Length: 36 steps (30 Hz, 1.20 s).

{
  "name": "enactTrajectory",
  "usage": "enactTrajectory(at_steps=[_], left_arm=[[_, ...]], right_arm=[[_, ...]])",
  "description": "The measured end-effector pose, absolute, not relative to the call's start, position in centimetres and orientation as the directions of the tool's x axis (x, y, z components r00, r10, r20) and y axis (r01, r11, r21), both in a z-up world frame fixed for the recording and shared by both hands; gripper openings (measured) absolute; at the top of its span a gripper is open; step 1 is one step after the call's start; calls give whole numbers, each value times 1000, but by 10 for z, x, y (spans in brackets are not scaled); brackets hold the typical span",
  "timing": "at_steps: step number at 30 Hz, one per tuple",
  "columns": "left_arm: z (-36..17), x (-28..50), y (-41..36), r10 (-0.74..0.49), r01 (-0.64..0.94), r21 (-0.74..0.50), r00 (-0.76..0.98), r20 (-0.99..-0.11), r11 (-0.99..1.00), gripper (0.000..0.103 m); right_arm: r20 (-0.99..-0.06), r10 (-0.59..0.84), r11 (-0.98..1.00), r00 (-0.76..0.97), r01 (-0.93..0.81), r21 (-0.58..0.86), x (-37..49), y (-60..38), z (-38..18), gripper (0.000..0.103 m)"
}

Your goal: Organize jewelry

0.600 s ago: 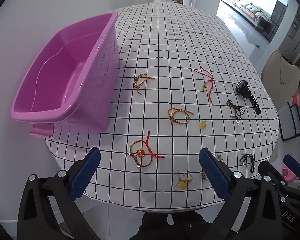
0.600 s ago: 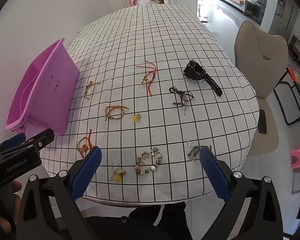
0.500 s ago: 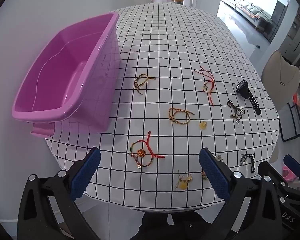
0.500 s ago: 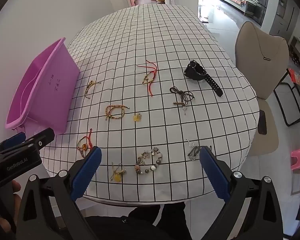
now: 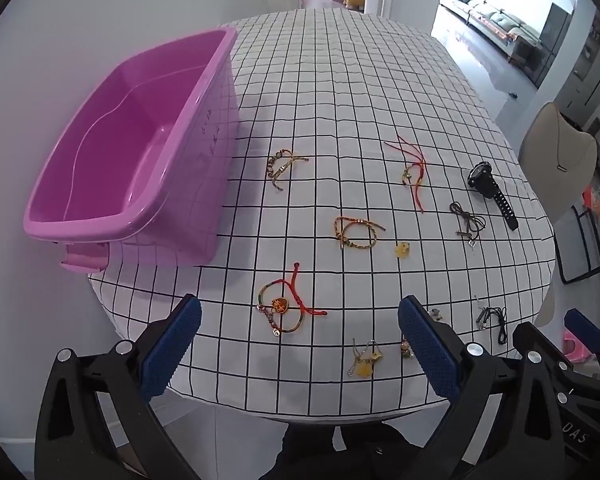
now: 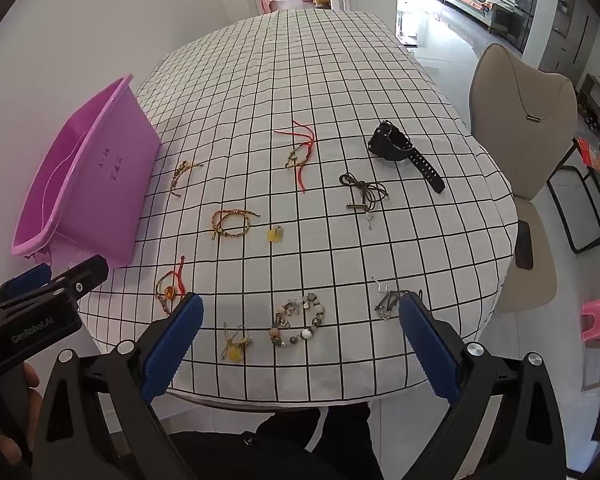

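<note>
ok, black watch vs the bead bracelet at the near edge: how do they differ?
The black watch is one dark solid piece; the bead bracelet is a string of mixed pale, brown and metallic beads. The watch's strap lies unbuckled and stretched out straight; the bracelet forms a closed loop. The watch sits farther back on the chair side; the bracelet lies near the table's front edge, ahead of the open right gripper. Both rest flat on the checked tablecloth, untouched.
</note>
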<state>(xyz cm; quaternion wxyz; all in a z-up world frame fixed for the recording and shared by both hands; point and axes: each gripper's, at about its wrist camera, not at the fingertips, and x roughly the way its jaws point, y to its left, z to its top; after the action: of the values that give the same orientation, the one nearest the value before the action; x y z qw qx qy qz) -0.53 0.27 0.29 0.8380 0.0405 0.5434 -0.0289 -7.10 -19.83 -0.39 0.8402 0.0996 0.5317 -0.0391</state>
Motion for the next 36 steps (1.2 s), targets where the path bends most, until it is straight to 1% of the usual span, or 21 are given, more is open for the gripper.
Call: enactTrajectory(at_steps=[36], left_arm=[[6,-10,-6,5,108,56,425,-905,993,97]], right_arm=[[-898,41,977,438,171,128,-75,-202,-1,94]])
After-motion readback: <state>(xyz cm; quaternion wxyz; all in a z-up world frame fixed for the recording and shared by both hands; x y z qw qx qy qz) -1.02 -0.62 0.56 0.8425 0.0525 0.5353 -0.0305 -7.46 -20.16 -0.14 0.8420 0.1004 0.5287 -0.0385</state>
